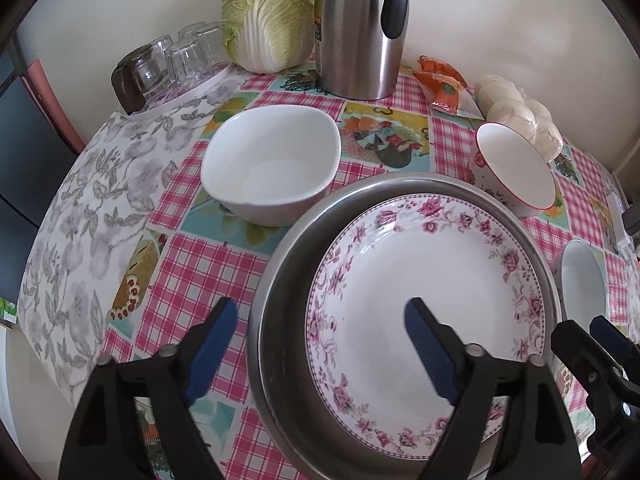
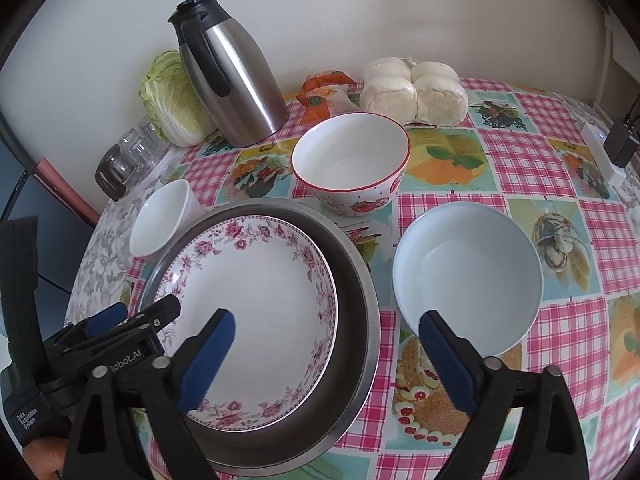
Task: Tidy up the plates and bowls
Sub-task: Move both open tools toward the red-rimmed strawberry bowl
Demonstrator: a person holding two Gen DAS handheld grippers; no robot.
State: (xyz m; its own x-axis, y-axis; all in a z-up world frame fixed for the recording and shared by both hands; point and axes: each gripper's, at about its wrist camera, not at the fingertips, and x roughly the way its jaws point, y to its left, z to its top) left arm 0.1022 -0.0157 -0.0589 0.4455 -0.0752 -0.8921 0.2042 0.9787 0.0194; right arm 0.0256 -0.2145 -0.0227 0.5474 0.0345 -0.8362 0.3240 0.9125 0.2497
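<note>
A pink-flowered plate lies inside a steel pan. A white squarish bowl sits to the pan's far left. A strawberry-patterned bowl stands behind the pan. A pale blue bowl sits to its right. My left gripper is open and empty, its jaws straddling the pan's left rim. My right gripper is open and empty, astride the pan's right rim, one pad at the blue bowl's near edge.
A steel thermos jug, a cabbage, upturned glasses, an orange snack packet and bagged buns line the back by the wall. A white power strip lies at the far right edge.
</note>
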